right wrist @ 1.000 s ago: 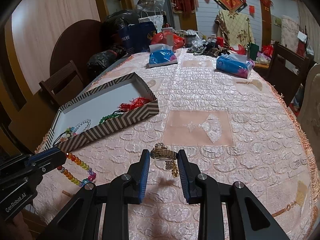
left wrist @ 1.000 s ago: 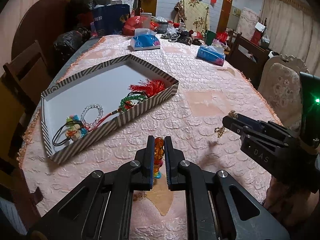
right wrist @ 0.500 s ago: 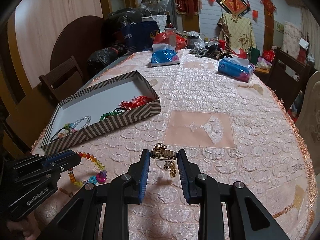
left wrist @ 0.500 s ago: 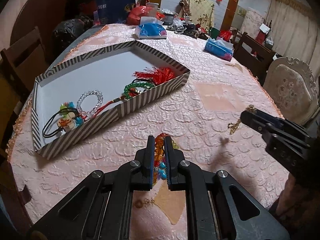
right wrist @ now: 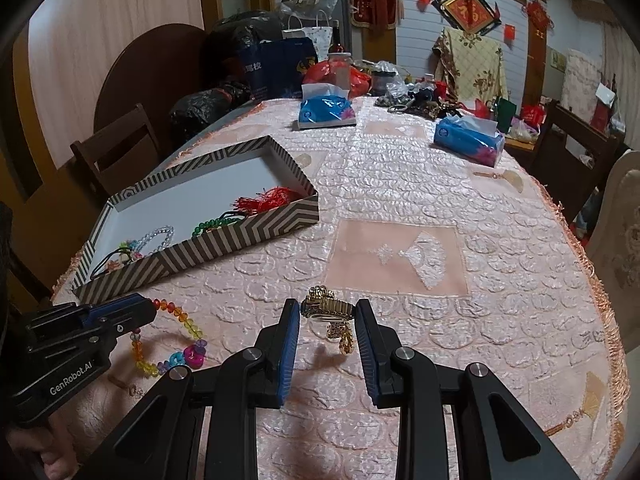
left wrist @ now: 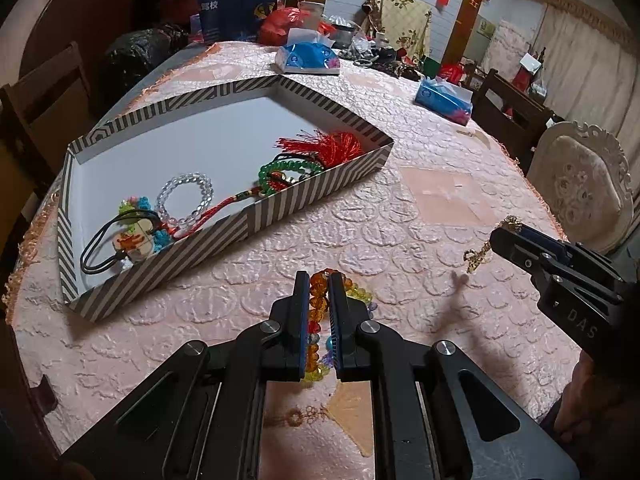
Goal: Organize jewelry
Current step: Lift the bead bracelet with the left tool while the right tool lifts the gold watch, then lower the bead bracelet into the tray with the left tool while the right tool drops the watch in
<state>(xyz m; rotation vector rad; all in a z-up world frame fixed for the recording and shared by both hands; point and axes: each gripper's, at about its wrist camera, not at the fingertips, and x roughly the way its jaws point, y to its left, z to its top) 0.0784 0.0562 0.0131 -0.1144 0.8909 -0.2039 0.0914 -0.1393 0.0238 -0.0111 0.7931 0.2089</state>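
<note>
My left gripper [left wrist: 319, 280] is shut on a multicoloured bead bracelet [left wrist: 319, 300], which hangs from it above the table in the right wrist view [right wrist: 176, 340]. My right gripper [right wrist: 327, 308] is shut on a gold chain bracelet [right wrist: 326, 308] with a dangling end, held above the cloth. It shows at the right of the left wrist view [left wrist: 480, 254]. A striped open box [left wrist: 316, 196] lies to the left. It holds a red tassel [left wrist: 324, 146], a green bead bracelet [left wrist: 286, 170], a clear bead bracelet [left wrist: 184, 198] and a black-corded charm [left wrist: 132, 242].
The table wears a pink embossed cloth [right wrist: 400, 208]. Two blue tissue packs [right wrist: 326, 112] [right wrist: 470, 142] and clutter stand at the far end. Wooden chairs [right wrist: 116, 152] stand on the left and a pale upholstered chair [left wrist: 580, 188] on the right.
Both grippers have risen and shifted toward the box, each keeping its bracelet. The bead bracelet now hangs more clearly off the cloth.
</note>
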